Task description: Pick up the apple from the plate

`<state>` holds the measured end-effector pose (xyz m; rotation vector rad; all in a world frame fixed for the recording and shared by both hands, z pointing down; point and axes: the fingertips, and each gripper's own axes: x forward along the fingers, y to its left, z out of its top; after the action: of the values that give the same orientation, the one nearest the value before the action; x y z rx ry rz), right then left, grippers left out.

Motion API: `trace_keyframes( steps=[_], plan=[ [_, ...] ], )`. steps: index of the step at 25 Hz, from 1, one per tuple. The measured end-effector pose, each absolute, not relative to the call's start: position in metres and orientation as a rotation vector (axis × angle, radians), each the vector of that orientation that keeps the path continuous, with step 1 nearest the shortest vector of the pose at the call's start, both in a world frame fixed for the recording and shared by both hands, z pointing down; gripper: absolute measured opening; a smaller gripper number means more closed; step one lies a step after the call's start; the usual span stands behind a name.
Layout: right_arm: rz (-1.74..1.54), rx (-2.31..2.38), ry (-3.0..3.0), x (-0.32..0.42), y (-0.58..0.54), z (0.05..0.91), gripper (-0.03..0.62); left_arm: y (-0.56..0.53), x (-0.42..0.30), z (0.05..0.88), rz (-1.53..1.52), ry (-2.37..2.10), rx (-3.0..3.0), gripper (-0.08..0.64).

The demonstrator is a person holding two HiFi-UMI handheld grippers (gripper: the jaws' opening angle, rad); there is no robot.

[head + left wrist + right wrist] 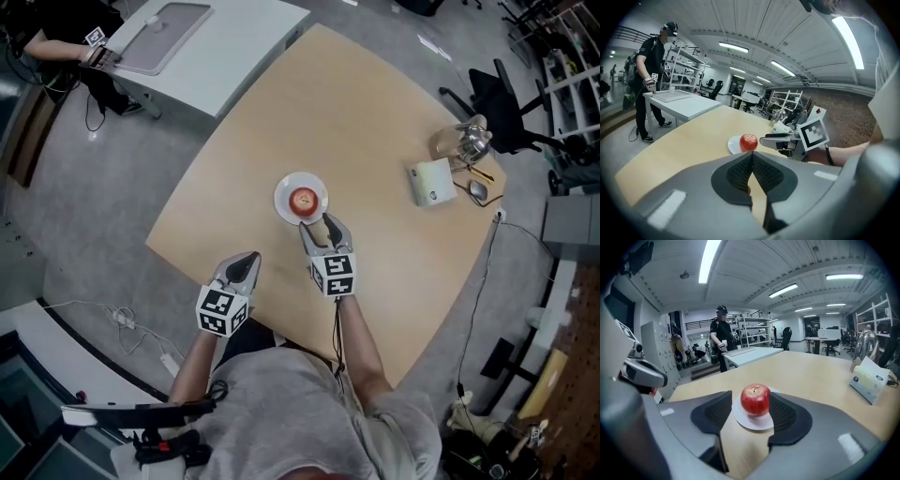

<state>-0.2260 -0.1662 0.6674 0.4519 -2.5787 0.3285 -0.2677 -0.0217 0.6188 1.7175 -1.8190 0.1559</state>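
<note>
The red apple (303,200) sits on a small white plate (284,187) in the middle of the wooden table (375,122). The right gripper (323,223) is just in front of the plate and points at the apple. Its two jaws are apart and hold nothing. The apple is just past their tips and is not touched yet. The left gripper (752,159) waits near the table edge with its jaws together and empty. This looks like the reaching step. Next, the right gripper likely needs to go forward until the apple is between its jaws, then squeeze softly and lift.
</note>
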Motion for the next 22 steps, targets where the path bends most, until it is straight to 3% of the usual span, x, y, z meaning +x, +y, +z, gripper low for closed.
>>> trace_keyframes(
  steps=[11,22],
  plan=[
    [0.321,0.402,-2.555,-0.249,-0.174,0.692,0.38,-0.023,-0.277,0.629,0.162,-1.788,1.703,0.02],
    [0.322,0.42,-2.515,-0.262,-0.187,0.715,0.403,-0.024,-0.291,0.643,0.165,-1.772,1.674,0.02]
  ],
)
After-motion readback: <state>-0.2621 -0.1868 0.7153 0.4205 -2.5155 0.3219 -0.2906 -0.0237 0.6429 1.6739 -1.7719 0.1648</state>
